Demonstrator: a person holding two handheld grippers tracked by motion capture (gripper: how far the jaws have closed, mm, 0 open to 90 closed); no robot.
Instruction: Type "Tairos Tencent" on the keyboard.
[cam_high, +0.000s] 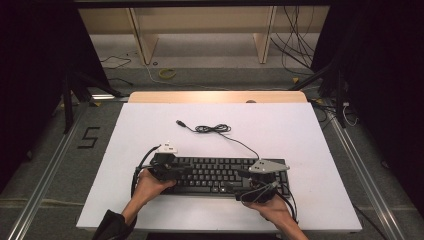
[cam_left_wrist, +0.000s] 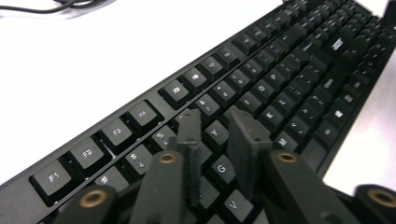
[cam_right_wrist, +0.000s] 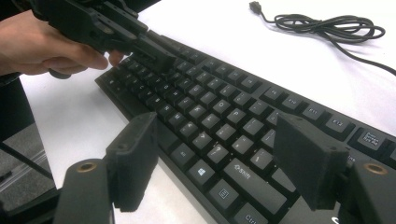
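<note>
Two bare forearms come in from the near edge of the table, each hand wrapped around a black two-jaw gripper held low over a black full-size keyboard (cam_high: 220, 175). The left hand (cam_high: 150, 186) sits at the keyboard's left end, its left gripper (cam_left_wrist: 218, 133) angled rightward along the keys; its jaws stand close together with only a narrow gap between them, tips just above the letter keys near G and Y, clamped on nothing. The right hand (cam_high: 270, 206) is at the near right corner, and the right gripper (cam_right_wrist: 217, 161) reaches toward the left with its jaws spread wide apart, hovering over the right part of the key rows near the Shift and Ctrl keys. A grey three-cornered plate tops each gripper.

The keyboard lies flat, long side running left to right, in the near half of the white table top (cam_high: 280, 125). Its keys are black with pale legends. A thin black cable (cam_high: 215, 129) runs from its far edge, bunches in a loose coil farther back, and ends in a USB plug (cam_high: 180, 122) lying on the white surface.

Beyond the table are grey floor, pale wooden frame legs, loose cables and a yellow ring (cam_high: 167, 73).
</note>
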